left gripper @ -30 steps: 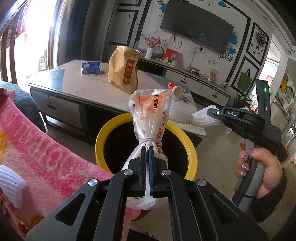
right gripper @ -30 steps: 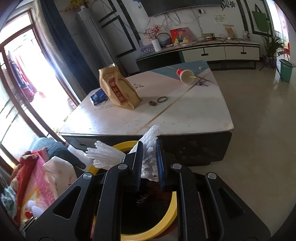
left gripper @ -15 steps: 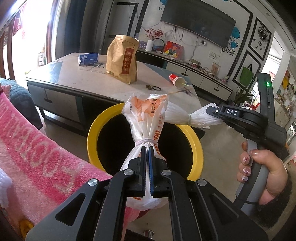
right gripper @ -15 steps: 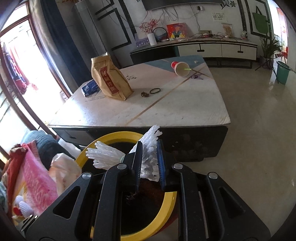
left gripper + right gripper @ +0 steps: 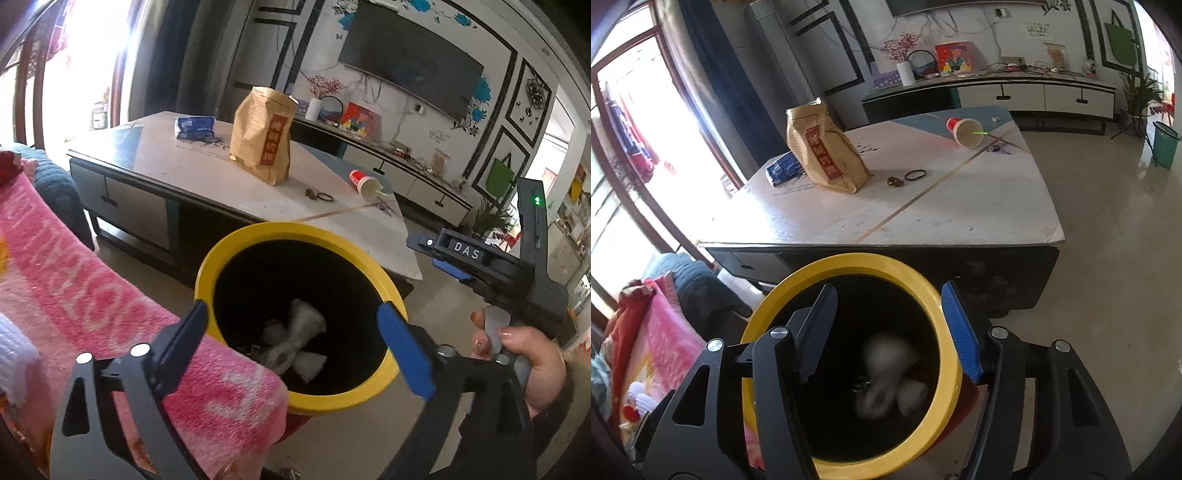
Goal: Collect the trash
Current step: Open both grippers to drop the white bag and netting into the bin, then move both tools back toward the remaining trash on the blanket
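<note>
Living-room light from the window falls on a low bench (image 5: 960, 206) and, just before it, on a yellow-rimmed trash bin (image 5: 258, 236). At the bottom of this bin lies the white plastic bag (image 5: 295, 343), knotted and crumpled; in the right wrist view it is blurred, so it may not be at rest. The left gripper (image 5: 299, 343) hangs over the bin mouth with jaws spread wide and nothing between them. The right gripper (image 5: 886, 325) is over the same opening, jaws also released and empty.

The drop seems done, so the step in hand is probably to lift both tools away and go for the next piece. For this, each gripper should rise straight up, clear of the rim, and avoid the pink blanket (image 5: 110, 314) that touches the bin on the left. On the bench stand a brown paper bag (image 5: 823, 147), a tipped red paper cup (image 5: 964, 129) with a green straw, and a blue packet (image 5: 783, 168). The cup lies on its side and may roll; a grasp across its body is likely safer.
</note>
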A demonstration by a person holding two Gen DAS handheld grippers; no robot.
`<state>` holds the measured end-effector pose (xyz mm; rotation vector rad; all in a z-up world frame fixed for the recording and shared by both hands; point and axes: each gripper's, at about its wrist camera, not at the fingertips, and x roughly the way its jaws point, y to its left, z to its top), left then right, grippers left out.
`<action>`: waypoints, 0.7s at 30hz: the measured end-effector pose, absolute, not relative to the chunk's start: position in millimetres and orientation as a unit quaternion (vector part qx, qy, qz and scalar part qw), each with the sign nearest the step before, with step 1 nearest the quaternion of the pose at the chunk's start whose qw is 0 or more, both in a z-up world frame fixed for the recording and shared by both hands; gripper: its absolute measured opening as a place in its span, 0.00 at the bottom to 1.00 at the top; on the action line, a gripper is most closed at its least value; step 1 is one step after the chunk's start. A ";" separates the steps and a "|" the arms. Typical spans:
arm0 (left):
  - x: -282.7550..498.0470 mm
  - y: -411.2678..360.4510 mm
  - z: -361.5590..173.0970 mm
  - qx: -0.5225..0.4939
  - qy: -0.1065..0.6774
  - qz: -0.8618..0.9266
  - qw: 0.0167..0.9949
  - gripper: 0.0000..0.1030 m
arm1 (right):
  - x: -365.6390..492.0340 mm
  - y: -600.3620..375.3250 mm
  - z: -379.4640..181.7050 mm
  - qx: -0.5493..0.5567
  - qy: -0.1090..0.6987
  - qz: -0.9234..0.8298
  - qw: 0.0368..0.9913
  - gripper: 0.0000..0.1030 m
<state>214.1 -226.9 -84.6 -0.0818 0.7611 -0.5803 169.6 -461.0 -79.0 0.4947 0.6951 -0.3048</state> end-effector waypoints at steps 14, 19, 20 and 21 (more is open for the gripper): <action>192.8 -187.2 -56.9 -0.033 0.325 -0.224 0.918 0.94 | 163.1 -404.1 -47.7 0.204 0.332 -0.074 0.918 0.68; 185.5 -172.8 -48.5 -0.035 0.311 -0.209 0.927 0.94 | 160.2 -381.3 -36.5 0.187 0.329 -0.046 0.924 0.71; 183.9 -169.8 -47.0 -0.036 0.309 -0.206 0.928 0.94 | 159.6 -376.9 -34.8 0.183 0.329 -0.041 0.925 0.71; 183.4 -168.4 -45.7 -0.037 0.307 -0.204 0.929 0.94 | 159.3 -373.8 -34.0 0.181 0.330 -0.037 0.926 0.71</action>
